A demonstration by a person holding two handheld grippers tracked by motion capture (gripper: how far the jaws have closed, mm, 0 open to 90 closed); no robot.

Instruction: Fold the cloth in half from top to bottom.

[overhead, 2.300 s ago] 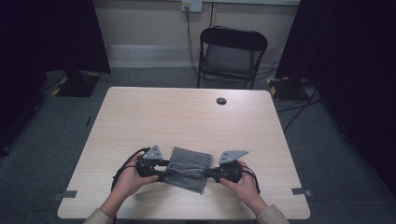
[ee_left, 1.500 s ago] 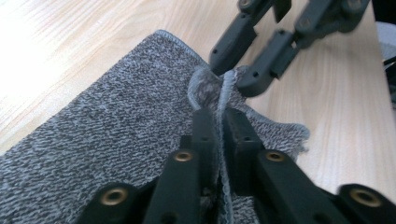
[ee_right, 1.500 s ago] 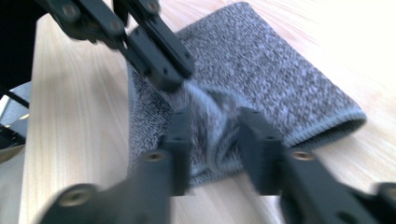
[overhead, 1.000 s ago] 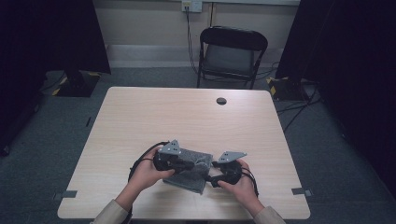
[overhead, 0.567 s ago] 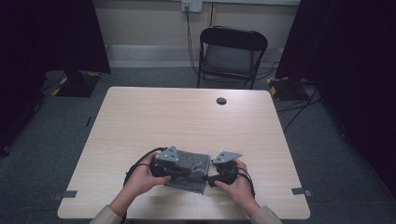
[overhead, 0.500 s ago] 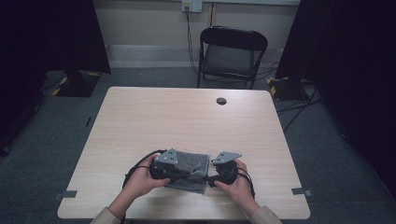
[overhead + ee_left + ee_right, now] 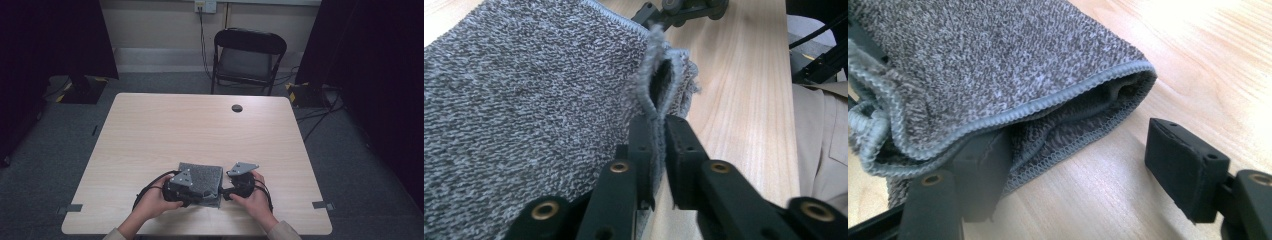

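**Folded grey towel at the near edge of the bench**

The grey towel (image 7: 201, 181) lies folded on the bench (image 7: 200, 130), close to the person's side, between the two hands. The left tongs (image 7: 659, 145) pinch a hemmed corner of the top layer; their jaws have just been easing apart, yet the cloth still sits squeezed between them. The right tongs (image 7: 1068, 170) stand released, one jaw tucked into the open fold under the top layer, the other clear on the wood.

The towel looks soft, light and limp: it will sag and drape when lifted, and the layers may slide apart. The stitched hem (image 7: 1048, 102) is the firmest place to grip. Taking two corners of the same edge should keep it flat.
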